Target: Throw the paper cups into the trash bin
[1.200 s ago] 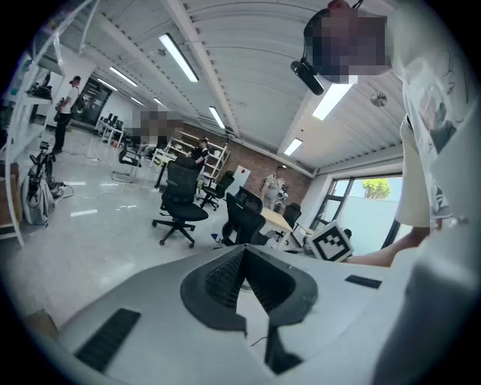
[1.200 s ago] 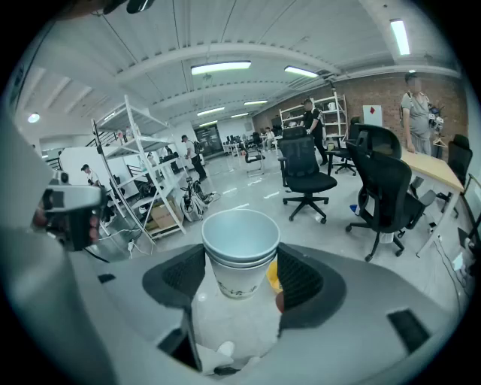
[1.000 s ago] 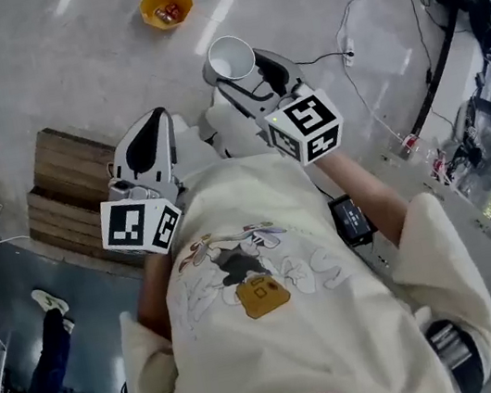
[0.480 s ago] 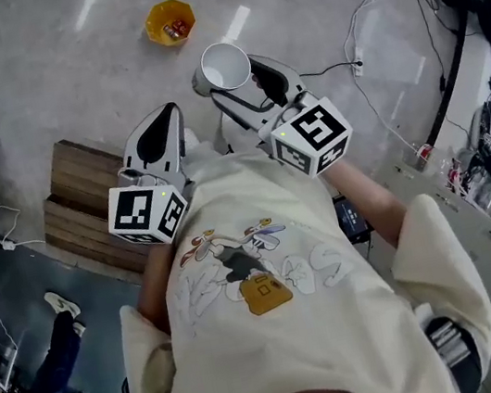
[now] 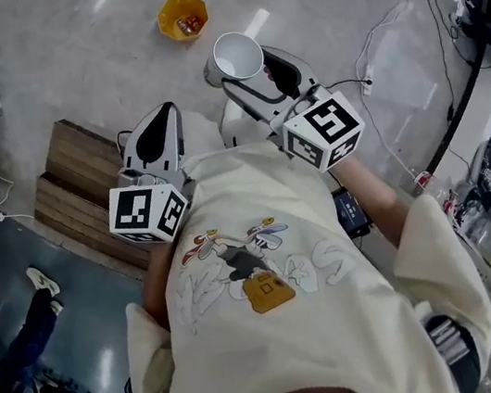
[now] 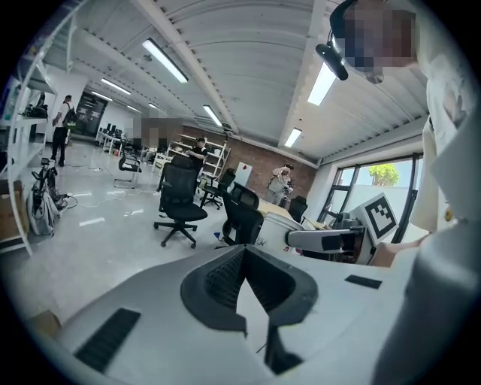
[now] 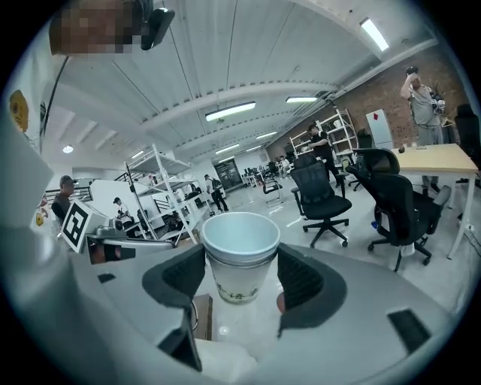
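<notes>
A white paper cup (image 5: pixel 237 55) stands upright between the jaws of my right gripper (image 5: pixel 247 72), held out in front of the person's chest. In the right gripper view the cup (image 7: pixel 240 259) shows a doubled rim, like stacked cups, and my right gripper (image 7: pixel 240 280) is shut on its sides. The yellow trash bin (image 5: pixel 183 16) sits on the grey floor beyond the cup and holds something red. My left gripper (image 5: pixel 163 113) hangs to the left of the cup. In the left gripper view my left gripper (image 6: pixel 244 253) is shut with nothing in it.
A wooden pallet (image 5: pixel 70 189) lies on the floor at the left. Cables (image 5: pixel 393 19) run across the floor at the right. Black office chairs (image 7: pixel 322 197) stand on the shiny floor, with shelving (image 7: pixel 161 192) and a desk (image 7: pixel 432 159). People stand in the distance.
The view has moved forward. The yellow bin now sits nearer the cup in the picture. My right gripper still holds the cup, and the left gripper stays shut.
</notes>
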`<state>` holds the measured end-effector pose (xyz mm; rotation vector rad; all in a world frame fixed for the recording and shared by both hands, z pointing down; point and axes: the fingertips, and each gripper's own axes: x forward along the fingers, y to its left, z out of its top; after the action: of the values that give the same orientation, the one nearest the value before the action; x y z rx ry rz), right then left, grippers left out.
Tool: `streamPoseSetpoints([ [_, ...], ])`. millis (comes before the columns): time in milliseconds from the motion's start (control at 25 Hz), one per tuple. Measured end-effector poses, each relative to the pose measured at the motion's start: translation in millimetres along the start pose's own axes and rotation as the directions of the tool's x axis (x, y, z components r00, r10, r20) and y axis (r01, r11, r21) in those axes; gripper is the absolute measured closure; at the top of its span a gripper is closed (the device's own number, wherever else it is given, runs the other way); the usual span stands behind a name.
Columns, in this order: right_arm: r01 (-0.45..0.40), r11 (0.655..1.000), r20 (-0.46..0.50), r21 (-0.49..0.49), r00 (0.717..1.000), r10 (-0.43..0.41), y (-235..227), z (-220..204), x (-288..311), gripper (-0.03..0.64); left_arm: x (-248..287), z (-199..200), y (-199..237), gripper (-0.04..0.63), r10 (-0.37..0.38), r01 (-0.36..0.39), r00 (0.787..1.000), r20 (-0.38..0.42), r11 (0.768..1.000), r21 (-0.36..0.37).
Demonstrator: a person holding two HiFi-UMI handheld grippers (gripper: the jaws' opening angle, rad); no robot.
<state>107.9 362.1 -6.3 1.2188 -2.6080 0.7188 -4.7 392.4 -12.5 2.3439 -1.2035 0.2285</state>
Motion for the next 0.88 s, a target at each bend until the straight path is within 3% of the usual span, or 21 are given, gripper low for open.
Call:
streamPoseSetpoints([
  [360, 0.023, 0.999, -0.049, 0.024, 0.999, -0.022, -26, 15, 53, 0.310, 29, 17, 50, 0.589, 0.003, -0.003, 1.000, -0.024, 0.999, -0.037],
  [880, 0.093, 0.995, -0.112, 0.027, 0.990, -0.089, -64, 83, 190, 0.310, 107, 103, 183, 0.591, -0.050, 0.049, 0.999, -0.010, 0.995, -0.085],
])
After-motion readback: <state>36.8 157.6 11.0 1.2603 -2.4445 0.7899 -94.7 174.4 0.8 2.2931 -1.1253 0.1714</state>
